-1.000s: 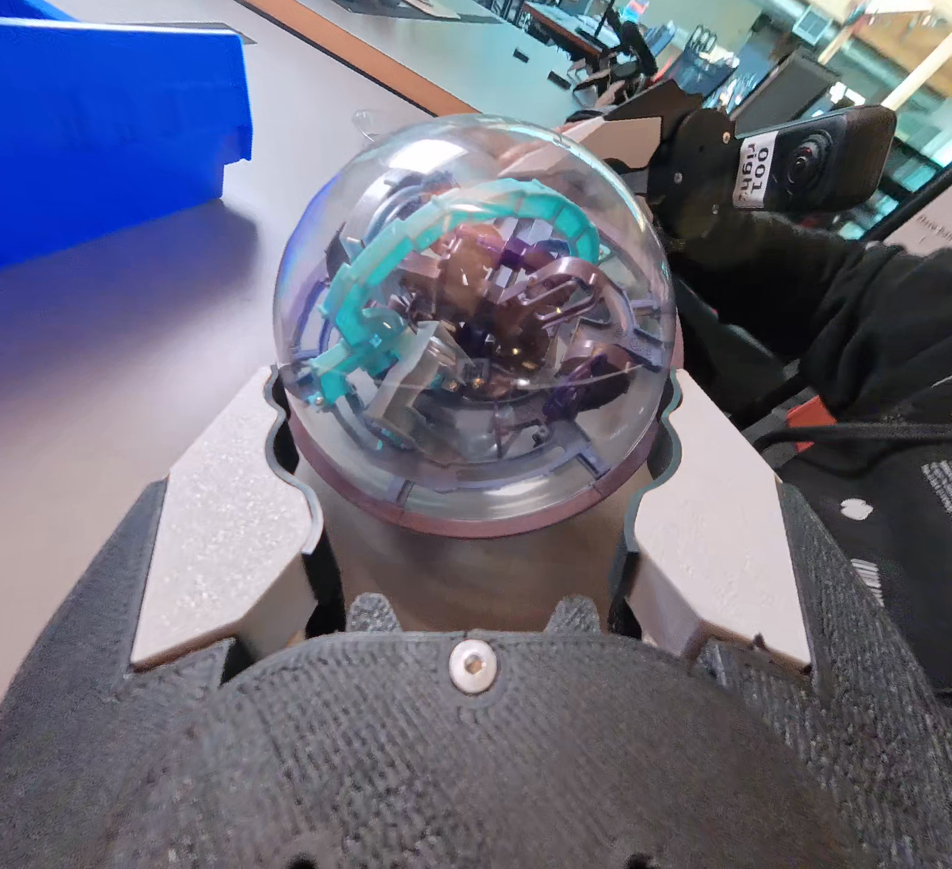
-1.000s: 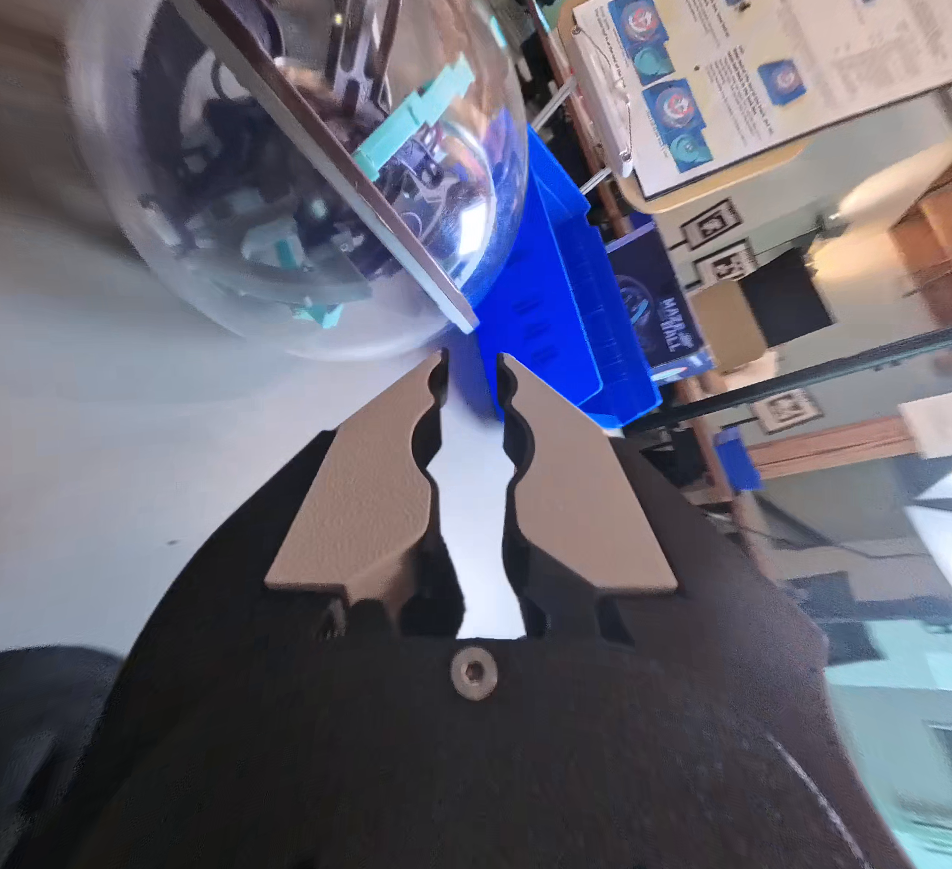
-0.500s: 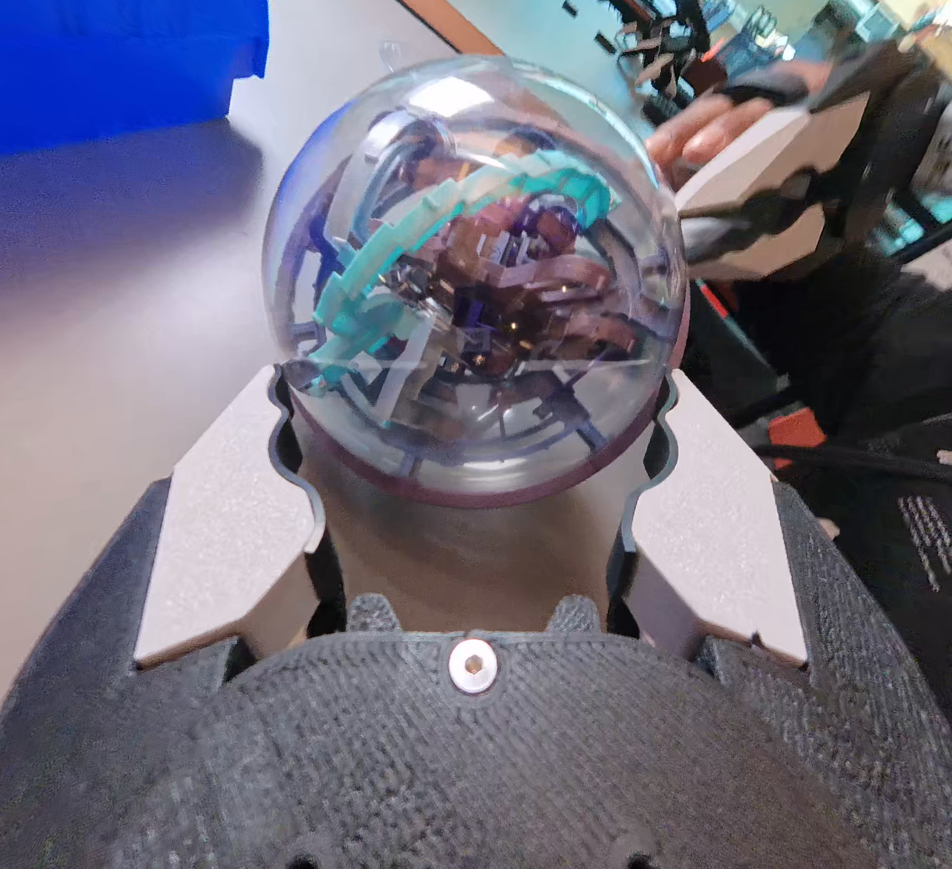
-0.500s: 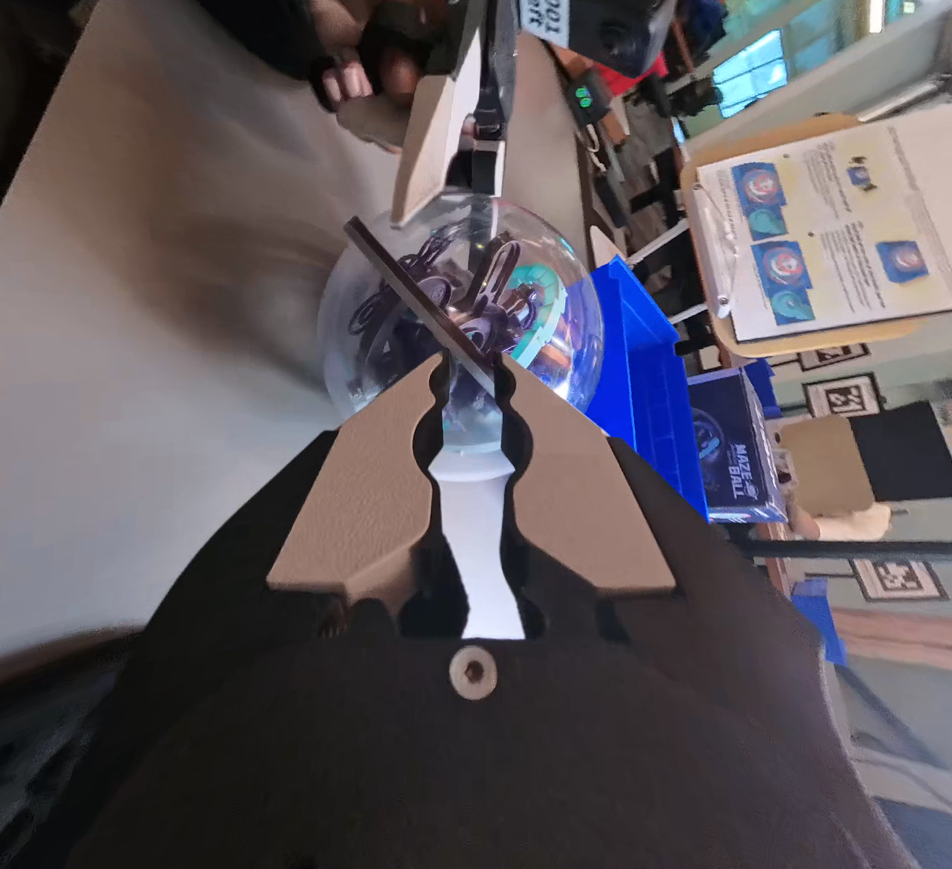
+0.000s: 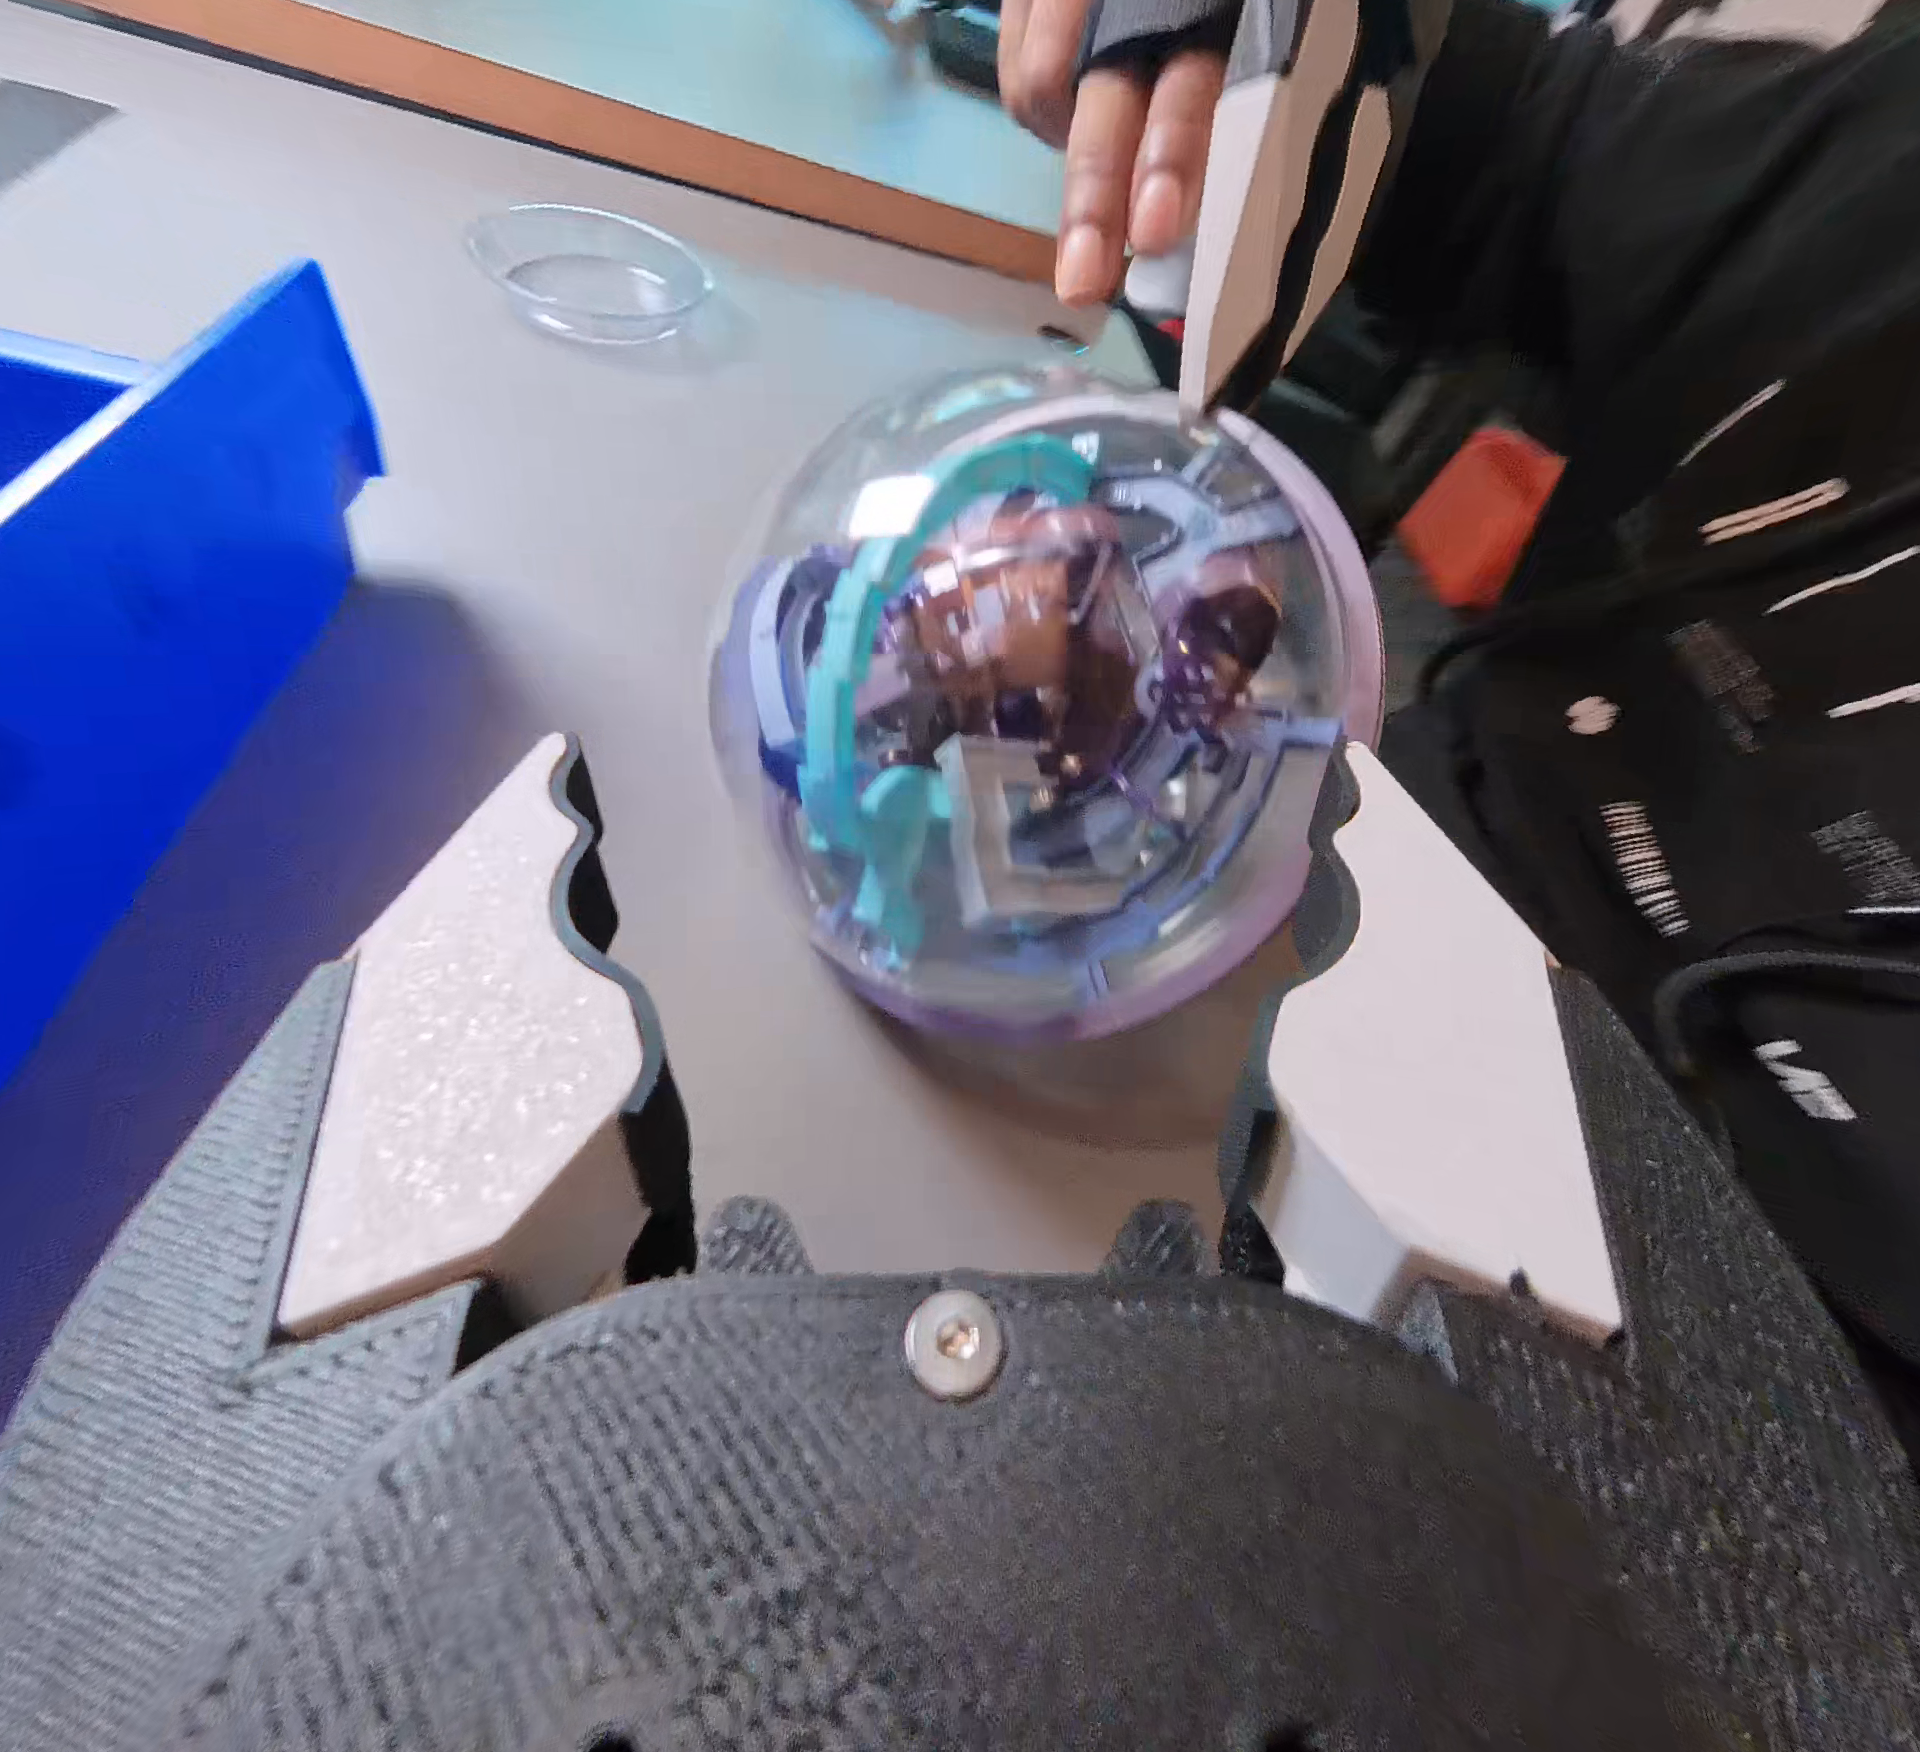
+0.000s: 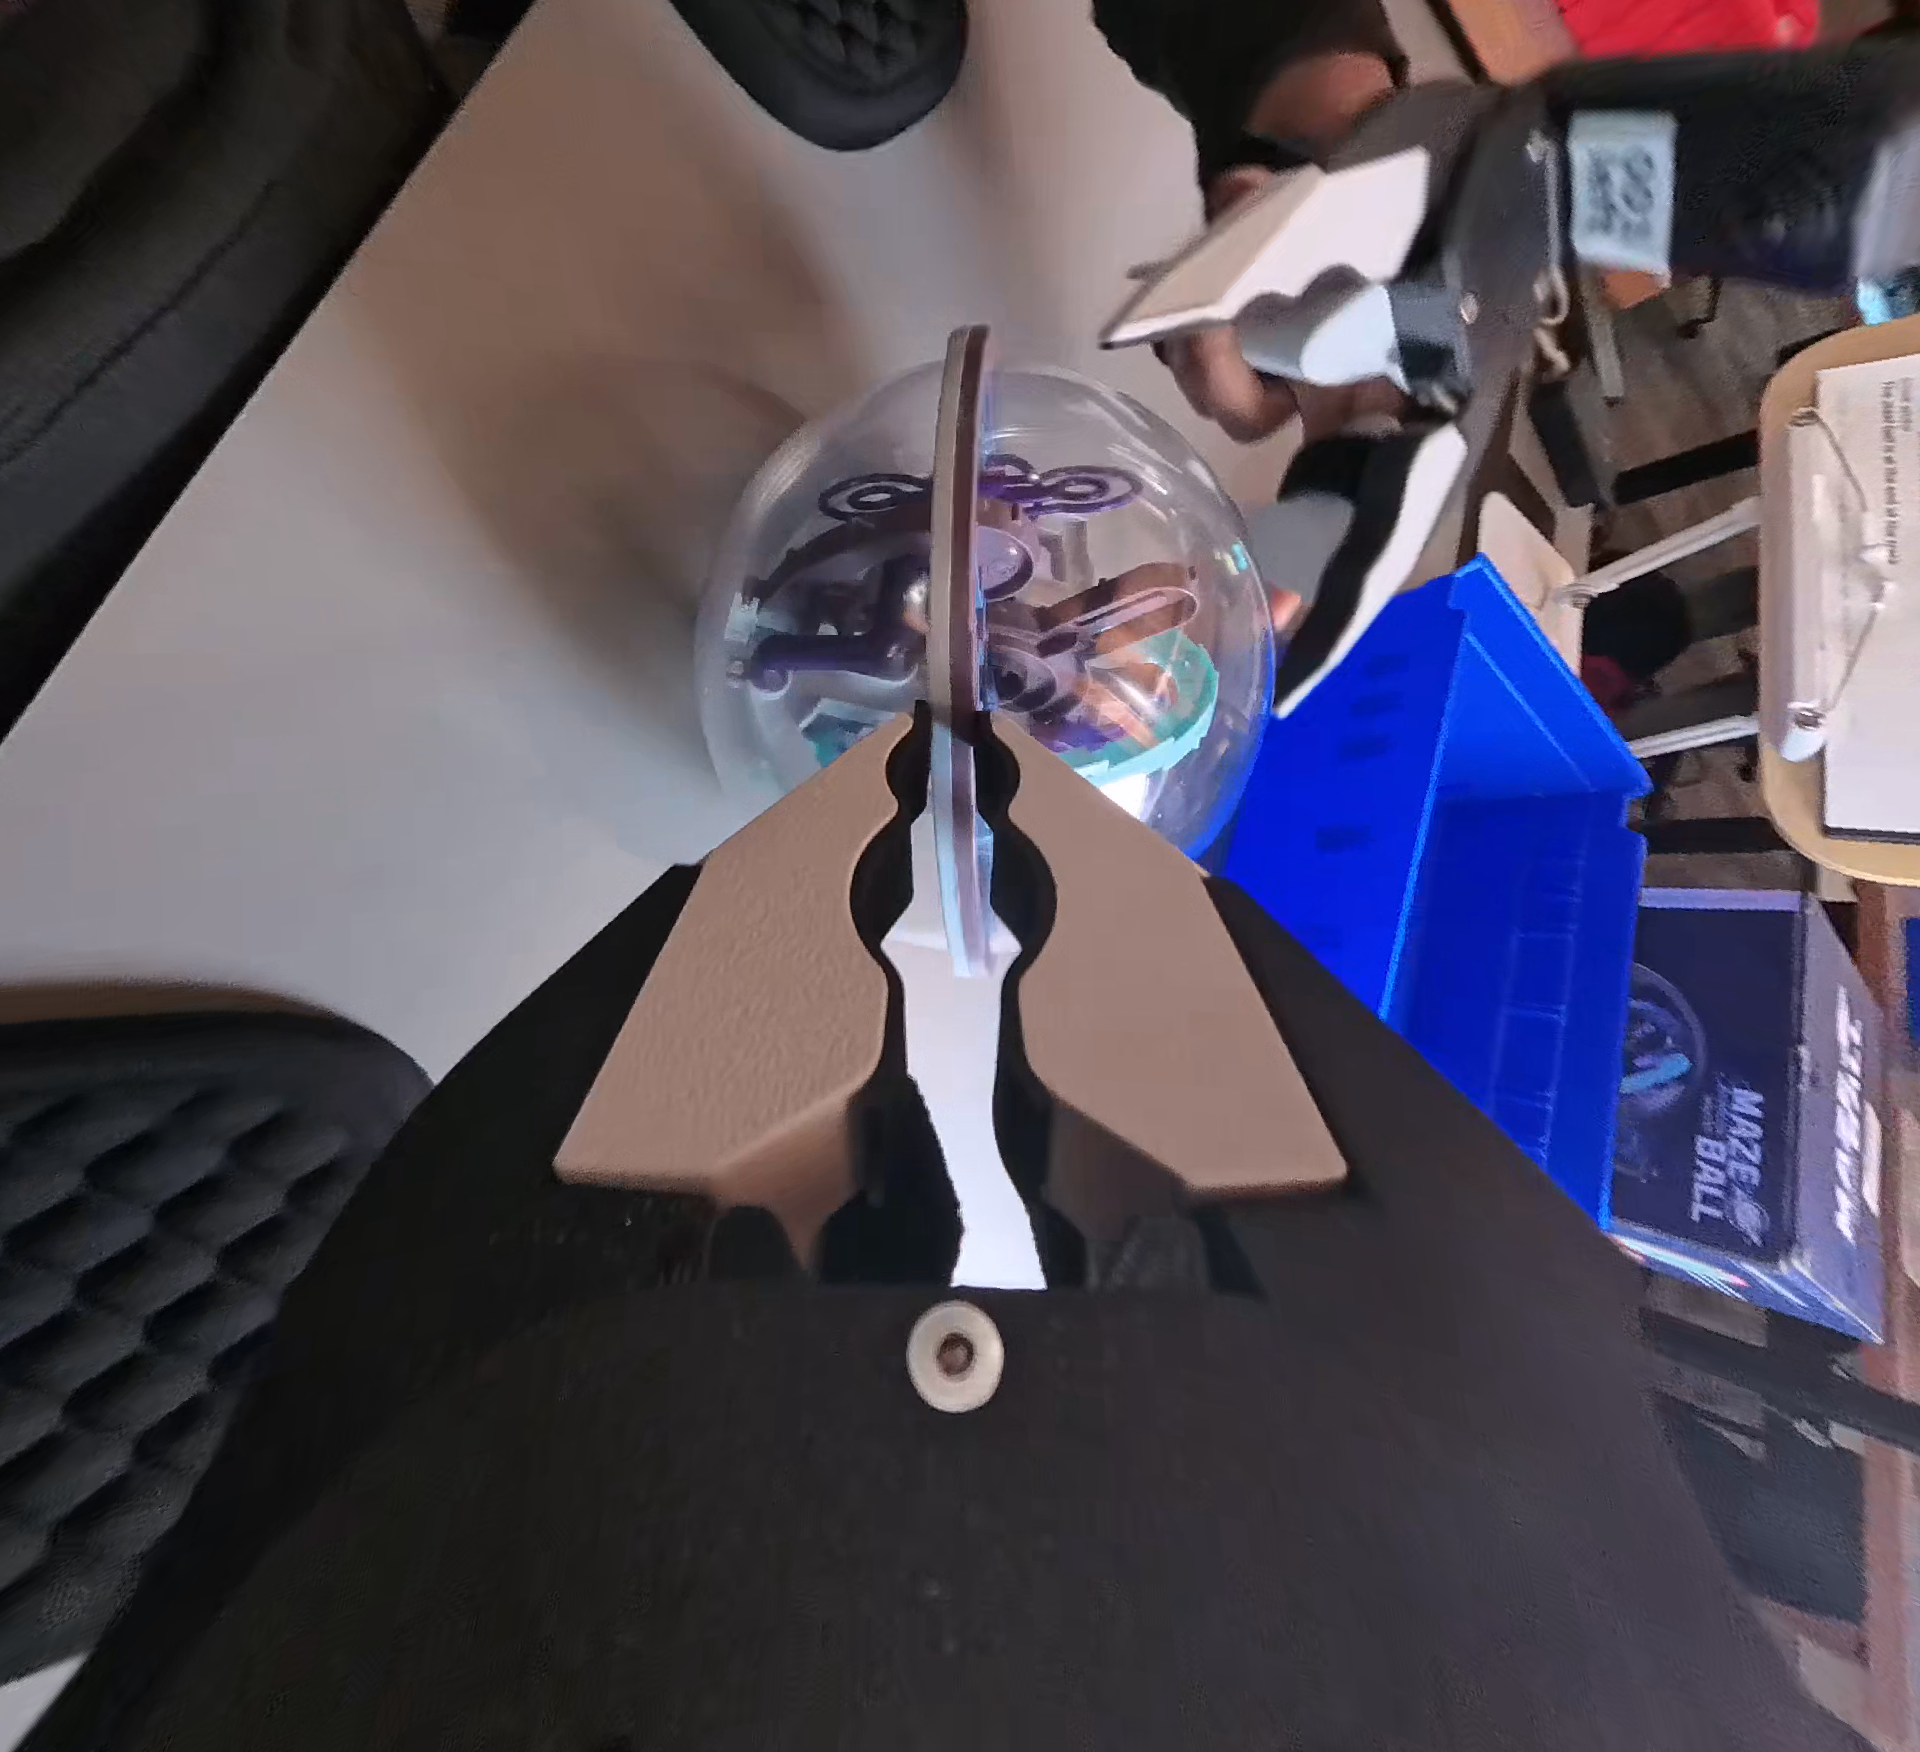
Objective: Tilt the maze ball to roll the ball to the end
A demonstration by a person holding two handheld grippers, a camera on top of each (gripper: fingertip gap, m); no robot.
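maze ball (image 5: 1044, 715): clear plastic sphere, sits on the grey desk (image 5: 582, 497), a bit blurred
inside: teal arc track, brown and purple track pieces all tangled up
rim: flat purplish ring round the middle, stands on edge, near vertical in the right wrist view (image 6: 961, 559)
little ball: silvery bead next to the rim, I think (image 6: 916, 603)
place: near the blue bin (image 5: 156, 580)
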